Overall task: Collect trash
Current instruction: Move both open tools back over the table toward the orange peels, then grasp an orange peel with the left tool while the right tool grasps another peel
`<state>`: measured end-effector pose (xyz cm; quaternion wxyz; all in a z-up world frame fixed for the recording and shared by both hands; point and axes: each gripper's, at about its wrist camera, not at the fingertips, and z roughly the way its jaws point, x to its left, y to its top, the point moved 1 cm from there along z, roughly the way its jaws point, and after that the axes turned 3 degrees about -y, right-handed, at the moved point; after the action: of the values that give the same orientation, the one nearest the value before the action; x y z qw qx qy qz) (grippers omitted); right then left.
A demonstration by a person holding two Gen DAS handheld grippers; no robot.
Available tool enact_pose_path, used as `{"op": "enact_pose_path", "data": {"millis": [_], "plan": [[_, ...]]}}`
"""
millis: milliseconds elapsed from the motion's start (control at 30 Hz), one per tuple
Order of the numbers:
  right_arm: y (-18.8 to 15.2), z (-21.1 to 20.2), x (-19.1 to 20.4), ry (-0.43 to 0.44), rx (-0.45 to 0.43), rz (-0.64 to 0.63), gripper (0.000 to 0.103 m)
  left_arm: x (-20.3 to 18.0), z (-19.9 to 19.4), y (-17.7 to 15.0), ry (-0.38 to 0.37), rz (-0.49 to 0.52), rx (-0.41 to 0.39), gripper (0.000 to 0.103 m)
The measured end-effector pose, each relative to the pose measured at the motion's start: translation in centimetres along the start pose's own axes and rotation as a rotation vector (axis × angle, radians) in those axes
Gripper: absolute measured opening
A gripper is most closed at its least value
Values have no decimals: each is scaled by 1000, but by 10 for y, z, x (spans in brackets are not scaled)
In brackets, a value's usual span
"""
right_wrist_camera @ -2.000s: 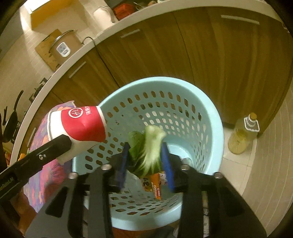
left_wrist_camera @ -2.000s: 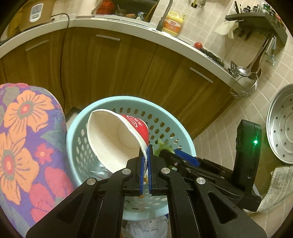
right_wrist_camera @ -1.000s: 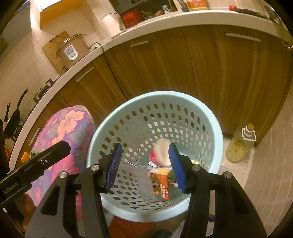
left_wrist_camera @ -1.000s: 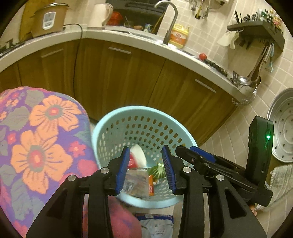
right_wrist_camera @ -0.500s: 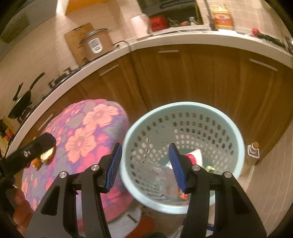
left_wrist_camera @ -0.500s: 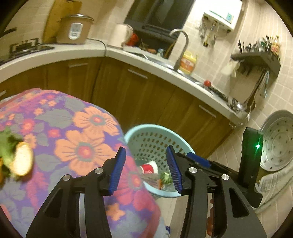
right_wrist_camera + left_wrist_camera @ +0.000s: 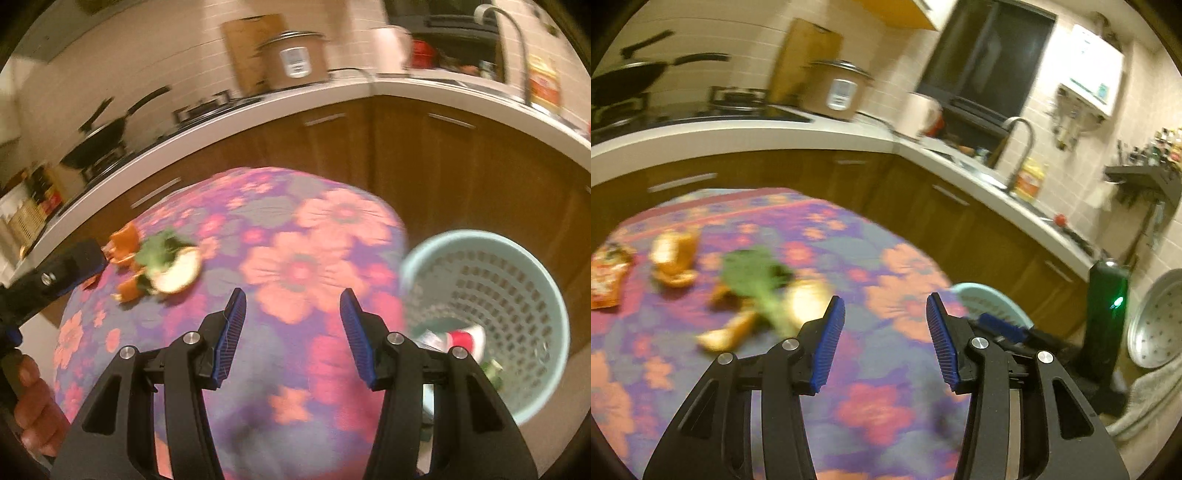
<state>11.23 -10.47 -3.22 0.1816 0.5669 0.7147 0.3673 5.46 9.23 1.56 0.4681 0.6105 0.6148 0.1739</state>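
Observation:
My left gripper (image 7: pixel 884 341) is open and empty above the floral tablecloth (image 7: pixel 879 406). My right gripper (image 7: pixel 291 338) is open and empty over the same cloth (image 7: pixel 295 269). Trash lies on the table: a green leaf (image 7: pixel 757 273) (image 7: pixel 160 253), a pale round piece (image 7: pixel 807 299) (image 7: pixel 179 275), orange peels (image 7: pixel 674 254) (image 7: pixel 125 238) and a snack packet (image 7: pixel 607 275). The light blue perforated basket (image 7: pixel 509 295) stands on the floor to the right, with a red and white cup (image 7: pixel 467 341) and greens inside. Its rim (image 7: pixel 988 295) shows behind my left gripper.
A curved white counter over brown cabinets (image 7: pixel 960 206) runs behind the table, with a rice cooker (image 7: pixel 836 90), a wok (image 7: pixel 98 142) and a sink tap (image 7: pixel 1021 147). A steel tray (image 7: pixel 1160 321) leans at the right. The left gripper's body (image 7: pixel 55 277) shows at the right view's left edge.
Both grippers let go of the cup and the leaf into the basket, opened, then swung left from the basket to over the table.

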Motion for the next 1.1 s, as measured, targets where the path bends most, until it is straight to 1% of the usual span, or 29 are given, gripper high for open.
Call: {"op": "enact_pose_path", "data": {"millis": [100, 133, 233, 300, 333, 367, 467, 533, 633, 700, 733, 833, 933, 1000, 1033, 1067, 1100], "plan": [[7, 11, 29, 47, 12, -59, 49, 31, -16, 1, 68, -3, -9, 45], [9, 14, 39, 69, 11, -75, 49, 43, -20, 0, 74, -9, -3, 45], [14, 28, 62, 108, 27, -106, 49, 70, -22, -3, 87, -4, 41, 45], [17, 40, 74, 114, 42, -126, 48, 80, -17, -8, 97, 15, 78, 45], [17, 46, 80, 108, 49, -139, 43, 85, -14, -11, 101, 24, 96, 44], [18, 54, 86, 103, 60, -154, 42, 88, -10, -12, 104, 31, 108, 43], [21, 72, 94, 86, 80, -157, 40, 97, 0, -16, 106, 46, 139, 42], [22, 83, 93, 70, 91, -146, 40, 96, 7, -19, 125, 68, 152, 40], [24, 97, 89, 52, 114, -124, 40, 91, 16, -23, 146, 114, 167, 40], [26, 102, 88, 55, 121, -116, 40, 88, 22, -23, 169, 142, 175, 40], [27, 103, 89, 52, 122, -119, 40, 87, 26, -23, 177, 152, 182, 39], [26, 107, 92, 44, 131, -131, 40, 85, 34, -23, 190, 167, 203, 28], [26, 109, 93, 38, 138, -138, 40, 85, 42, -23, 201, 169, 214, 27], [27, 112, 92, 31, 149, -136, 40, 86, 46, -24, 213, 165, 221, 25], [27, 114, 93, 29, 157, -136, 40, 86, 48, -24, 220, 164, 226, 17], [26, 116, 93, 26, 165, -139, 40, 86, 50, -25, 228, 163, 233, 12], [26, 118, 94, 23, 174, -144, 40, 86, 50, -25, 225, 163, 231, 10]]}}
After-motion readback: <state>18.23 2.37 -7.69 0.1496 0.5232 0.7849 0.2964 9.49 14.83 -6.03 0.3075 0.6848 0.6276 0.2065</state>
